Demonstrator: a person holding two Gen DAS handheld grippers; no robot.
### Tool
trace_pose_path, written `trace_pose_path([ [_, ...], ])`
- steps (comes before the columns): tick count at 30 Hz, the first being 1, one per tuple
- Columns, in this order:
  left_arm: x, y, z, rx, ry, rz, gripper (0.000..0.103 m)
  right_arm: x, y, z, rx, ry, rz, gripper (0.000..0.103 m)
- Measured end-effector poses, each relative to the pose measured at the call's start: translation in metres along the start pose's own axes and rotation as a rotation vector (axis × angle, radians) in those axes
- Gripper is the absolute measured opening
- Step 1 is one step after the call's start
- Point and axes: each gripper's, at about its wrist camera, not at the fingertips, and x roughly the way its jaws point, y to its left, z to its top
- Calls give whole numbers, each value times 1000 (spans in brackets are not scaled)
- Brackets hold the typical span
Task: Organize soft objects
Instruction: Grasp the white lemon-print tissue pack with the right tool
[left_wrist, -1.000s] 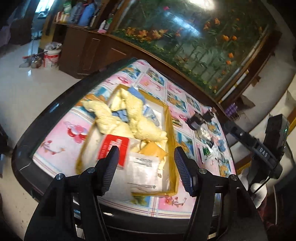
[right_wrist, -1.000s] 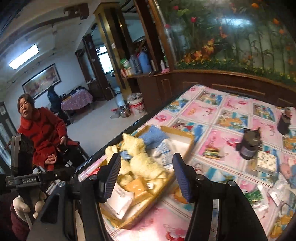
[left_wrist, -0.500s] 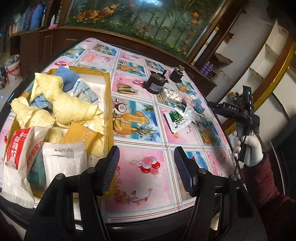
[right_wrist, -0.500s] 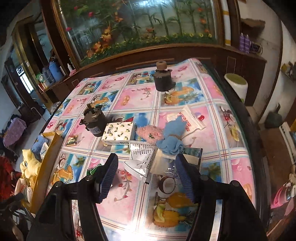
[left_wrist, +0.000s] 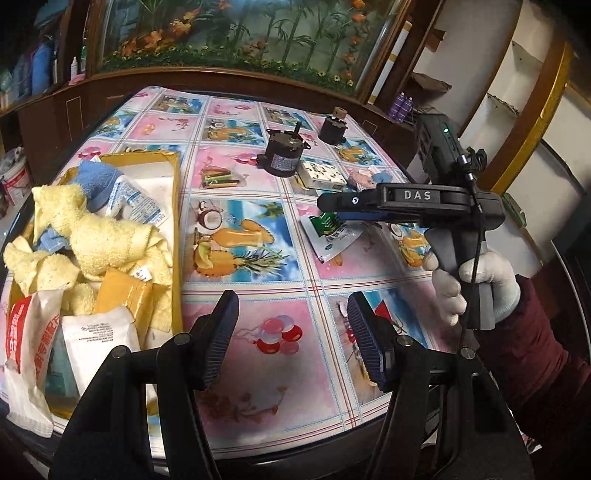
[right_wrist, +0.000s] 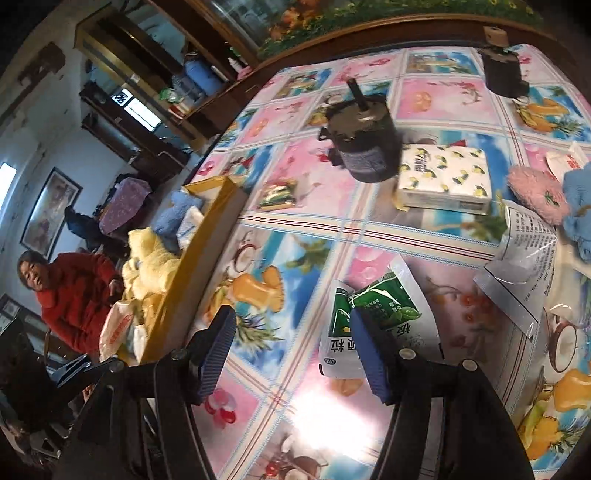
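A yellow cardboard tray (left_wrist: 176, 206) on the table's left holds yellow towels (left_wrist: 107, 240), a blue cloth (left_wrist: 99, 181) and white packets (left_wrist: 99, 343); its rim also shows in the right wrist view (right_wrist: 199, 258). A green-and-white packet (right_wrist: 376, 314) lies flat mid-table (left_wrist: 332, 232). A pink fluffy pad (right_wrist: 535, 192), a blue cloth (right_wrist: 580, 206) and a tissue pack (right_wrist: 443, 177) lie further right. My left gripper (left_wrist: 291, 339) is open and empty over the table's front. My right gripper (right_wrist: 291, 354) is open and empty, just above the green packet.
Two black motors (left_wrist: 282, 155) (left_wrist: 332, 129) stand at the back of the table. A clear printed bag (right_wrist: 524, 266) lies right of the green packet. A small snack packet (right_wrist: 277, 195) lies by the tray. A person in red (right_wrist: 74, 295) sits beyond the table's left.
My left gripper has swung from over the tray to the table's front middle. My right gripper has come in low over the green packet. Both stay open.
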Motion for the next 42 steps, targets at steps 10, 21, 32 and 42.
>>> trace_pose_path([
  [10,55,-42,28,66,65,-54,61,-13,-52,81,36,-70,-396,64],
  [21,53,-24,33,84,63,-12,61,32,-62,95,54,119,-317,50],
  [32,59,-20,33,72,77,-7,61,38,-41,83,-23,158,-288,64],
  [42,99,-53,51,289,142,46,61,56,-23,65,-116,154,-371,50],
])
